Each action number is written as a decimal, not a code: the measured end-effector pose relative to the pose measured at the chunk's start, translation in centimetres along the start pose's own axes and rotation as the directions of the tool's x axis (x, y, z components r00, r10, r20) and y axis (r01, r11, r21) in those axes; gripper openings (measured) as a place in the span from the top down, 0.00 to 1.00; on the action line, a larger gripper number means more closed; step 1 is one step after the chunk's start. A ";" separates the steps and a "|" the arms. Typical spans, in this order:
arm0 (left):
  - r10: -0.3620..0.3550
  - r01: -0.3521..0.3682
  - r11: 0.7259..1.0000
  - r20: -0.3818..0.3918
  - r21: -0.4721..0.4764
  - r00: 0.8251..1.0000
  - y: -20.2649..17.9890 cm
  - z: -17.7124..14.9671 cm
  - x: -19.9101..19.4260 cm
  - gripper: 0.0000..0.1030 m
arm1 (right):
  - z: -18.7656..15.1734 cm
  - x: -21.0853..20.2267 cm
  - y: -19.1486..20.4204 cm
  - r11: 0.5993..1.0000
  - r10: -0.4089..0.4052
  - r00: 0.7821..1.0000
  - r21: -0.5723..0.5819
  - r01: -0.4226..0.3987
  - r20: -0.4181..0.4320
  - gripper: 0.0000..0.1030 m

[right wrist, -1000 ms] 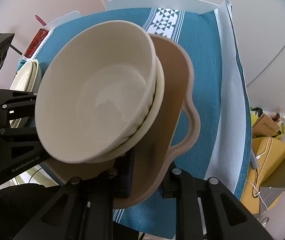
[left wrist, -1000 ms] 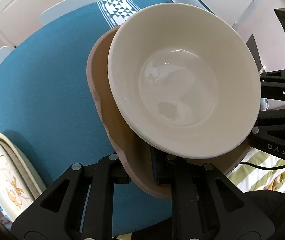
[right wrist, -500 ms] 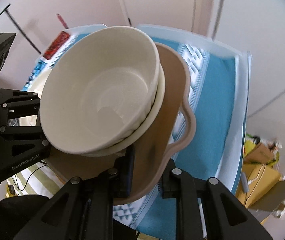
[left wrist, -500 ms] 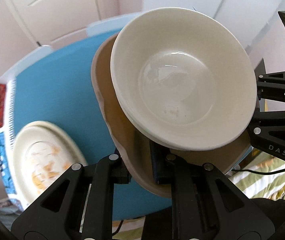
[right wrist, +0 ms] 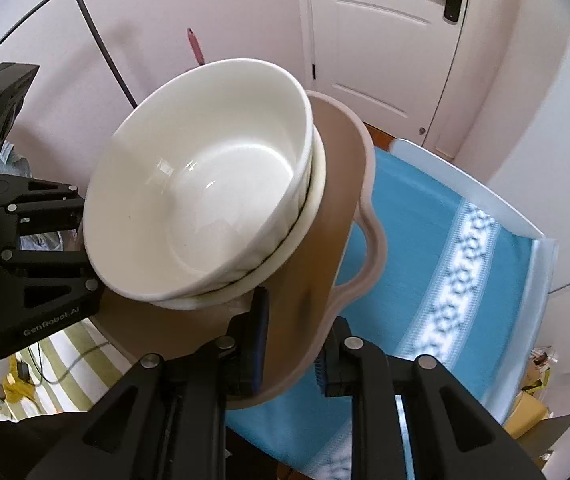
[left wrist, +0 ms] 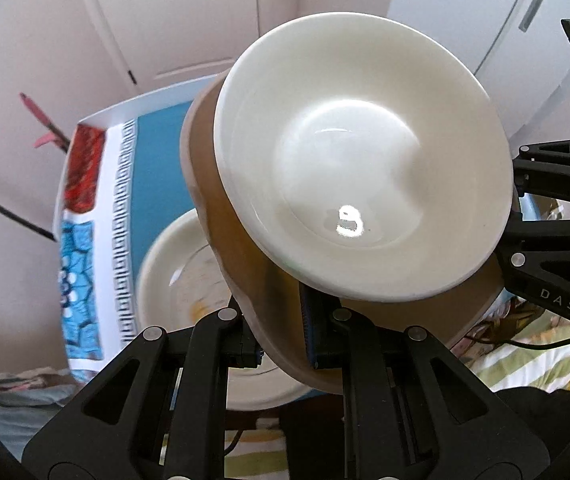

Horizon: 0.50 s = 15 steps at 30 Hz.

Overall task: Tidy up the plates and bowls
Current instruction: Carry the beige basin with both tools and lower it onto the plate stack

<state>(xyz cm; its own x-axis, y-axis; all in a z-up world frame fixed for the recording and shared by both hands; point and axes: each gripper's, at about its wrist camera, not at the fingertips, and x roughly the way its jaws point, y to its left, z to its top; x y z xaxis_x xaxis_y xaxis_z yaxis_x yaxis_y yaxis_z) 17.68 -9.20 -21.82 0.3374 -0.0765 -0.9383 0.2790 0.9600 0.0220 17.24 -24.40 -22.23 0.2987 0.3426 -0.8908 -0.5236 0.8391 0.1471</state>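
Shifted: tan tray with stacked white bowls now above cream plate | left gripper, right gripper fingers clamped on tray edges | stacking likely next.

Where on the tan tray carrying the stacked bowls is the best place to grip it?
Grip the tan tray at opposite rim edges, one gripper per side, as the left gripper and right gripper do: the thin raised rim fits between the fingers, and the stacked bowls stay balanced.

Teal tablecloth, white door, striped bedding.
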 end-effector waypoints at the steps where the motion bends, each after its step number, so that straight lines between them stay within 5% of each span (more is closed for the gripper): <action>1: -0.002 0.002 1.000 -0.006 0.006 1.000 1.5 0.0 0.3 0.88 | 0.3 0.5 0.9 1.000 0.000 1.000 0.007 0.000 -0.003 0.82; 15: -0.067 0.077 0.991 -0.091 0.112 0.994 9.4 -5.1 4.8 0.89 | -0.5 8.1 9.1 0.983 -0.029 0.996 0.177 0.042 -0.079 0.82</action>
<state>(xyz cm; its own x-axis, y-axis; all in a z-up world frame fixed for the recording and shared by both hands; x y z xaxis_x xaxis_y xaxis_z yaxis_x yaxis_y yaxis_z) 17.31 0.83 -27.84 0.2345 -0.1156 -0.9652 0.4027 0.9153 -0.0117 14.53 -14.19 -28.30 0.2496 0.2840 -0.9258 -0.3615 0.9143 0.1830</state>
